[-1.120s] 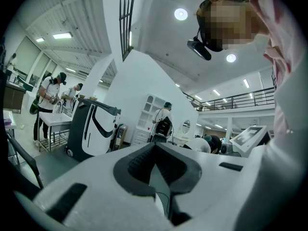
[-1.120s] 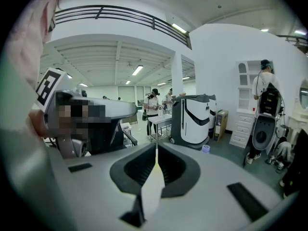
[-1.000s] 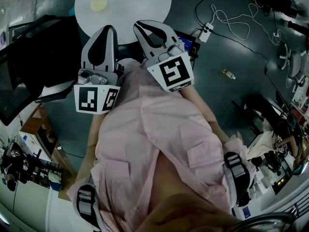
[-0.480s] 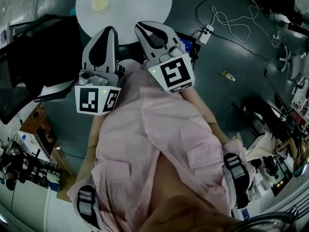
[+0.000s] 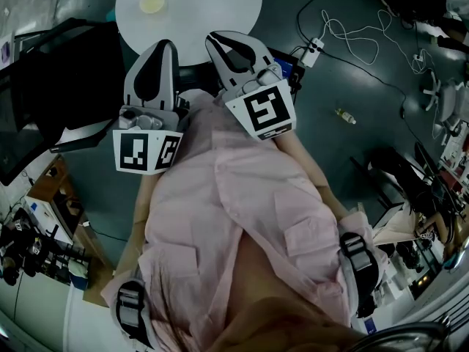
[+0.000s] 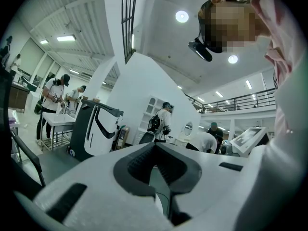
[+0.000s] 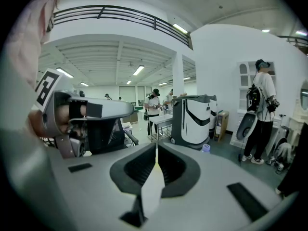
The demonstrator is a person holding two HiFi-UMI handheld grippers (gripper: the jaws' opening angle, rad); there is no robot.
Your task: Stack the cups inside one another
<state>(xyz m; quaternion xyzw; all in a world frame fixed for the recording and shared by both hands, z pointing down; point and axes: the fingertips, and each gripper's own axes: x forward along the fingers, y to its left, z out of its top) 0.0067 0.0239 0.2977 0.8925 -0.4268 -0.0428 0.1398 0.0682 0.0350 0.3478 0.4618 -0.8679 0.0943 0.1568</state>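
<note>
A pale yellow cup stands on the round white table at the top of the head view. Both grippers are held close to the person's pink shirt, short of the table's near edge. My left gripper points toward the table with its jaws together and nothing between them; its tips meet in the left gripper view. My right gripper sits beside it, also shut and empty, and its jaws touch along a thin seam. No cup shows in either gripper view.
A power strip with white cable and a small bottle lie on the dark floor to the right. Black furniture stands at the left. A white and black machine and several standing people fill the room ahead.
</note>
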